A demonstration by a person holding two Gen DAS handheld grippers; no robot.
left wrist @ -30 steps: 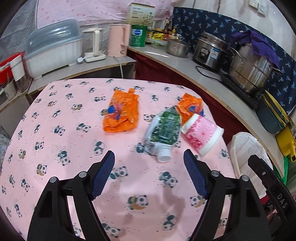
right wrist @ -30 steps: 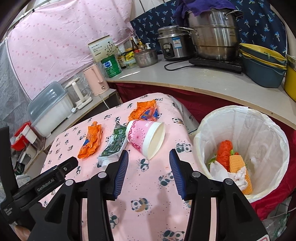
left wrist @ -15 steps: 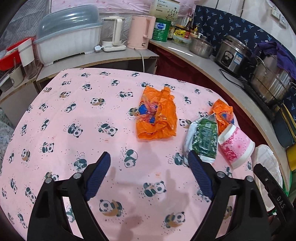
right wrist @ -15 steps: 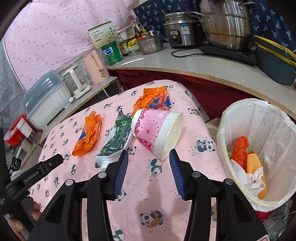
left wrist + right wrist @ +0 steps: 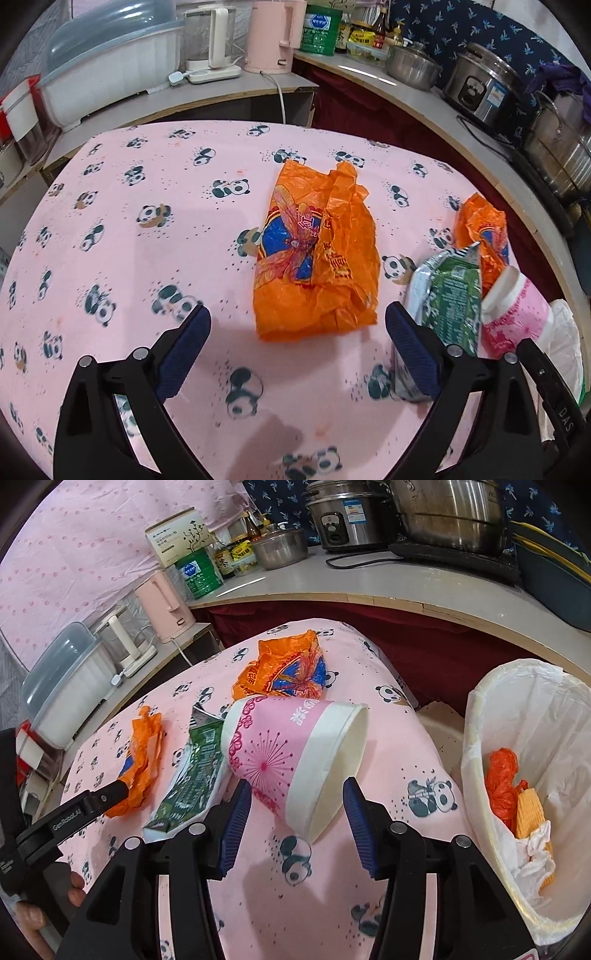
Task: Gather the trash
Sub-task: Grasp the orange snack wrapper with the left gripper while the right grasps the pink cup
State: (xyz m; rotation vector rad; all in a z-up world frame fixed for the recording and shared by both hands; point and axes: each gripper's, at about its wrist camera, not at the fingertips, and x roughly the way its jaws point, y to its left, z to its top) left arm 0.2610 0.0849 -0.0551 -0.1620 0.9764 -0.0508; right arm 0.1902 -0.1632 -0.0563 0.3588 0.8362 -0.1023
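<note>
Both hands have dropped closer to the table since a second ago. Left gripper (image 5: pixel 297 341) jaws opening, nothing between them, orange wrapper (image 5: pixel 317 254) just ahead. Right gripper (image 5: pixel 293 821) opening around tipped pink cup (image 5: pixel 295 755), pads not touching. Bin (image 5: pixel 476 716) right of the table.

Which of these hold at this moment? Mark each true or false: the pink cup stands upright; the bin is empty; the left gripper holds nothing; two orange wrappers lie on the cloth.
1. The pink paper cup stands upright. False: it lies on its side.
2. The lined trash bin is empty. False: it already holds trash.
3. The left gripper holds nothing. True; its jaws are opening.
4. Two orange wrappers lie on the panda tablecloth. True.
</note>
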